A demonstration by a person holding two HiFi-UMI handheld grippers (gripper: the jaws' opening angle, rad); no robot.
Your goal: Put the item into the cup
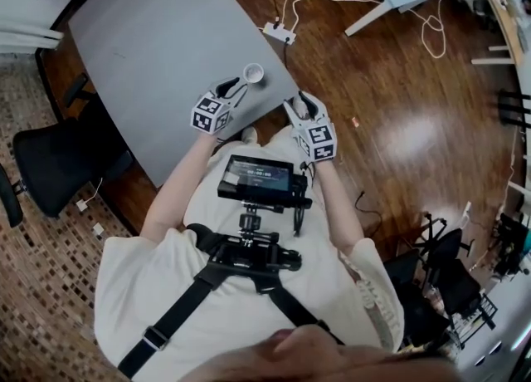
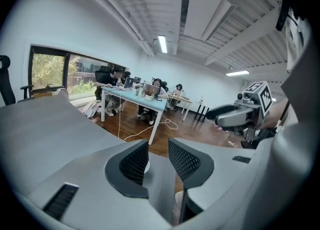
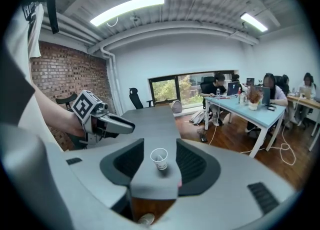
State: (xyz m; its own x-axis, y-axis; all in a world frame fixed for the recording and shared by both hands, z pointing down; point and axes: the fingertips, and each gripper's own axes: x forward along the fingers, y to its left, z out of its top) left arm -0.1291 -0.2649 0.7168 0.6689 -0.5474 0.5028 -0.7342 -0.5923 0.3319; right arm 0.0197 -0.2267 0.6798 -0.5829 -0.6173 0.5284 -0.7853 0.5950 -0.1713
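A white paper cup (image 1: 253, 73) stands upright near the corner of the grey table (image 1: 158, 31). My left gripper (image 1: 231, 87) hovers just left of it, open, with nothing between its pads; in the left gripper view (image 2: 157, 146) a sliver of the white cup (image 2: 145, 167) shows behind the left jaw. My right gripper (image 1: 302, 106) is off the table's edge, right of the cup, open. In the right gripper view (image 3: 160, 145) the cup (image 3: 160, 160) sits framed between the jaws, farther away. A small pink bit (image 3: 180, 182) shows at the right jaw's inner edge; what it is I cannot tell.
Black office chairs (image 1: 50, 160) stand left of the table. A power strip (image 1: 280, 33) and cables lie on the wooden floor, and a small pink thing (image 1: 355, 122) lies there too. A camera rig (image 1: 261, 179) hangs at the person's chest. People sit at a light blue desk (image 3: 250, 111).
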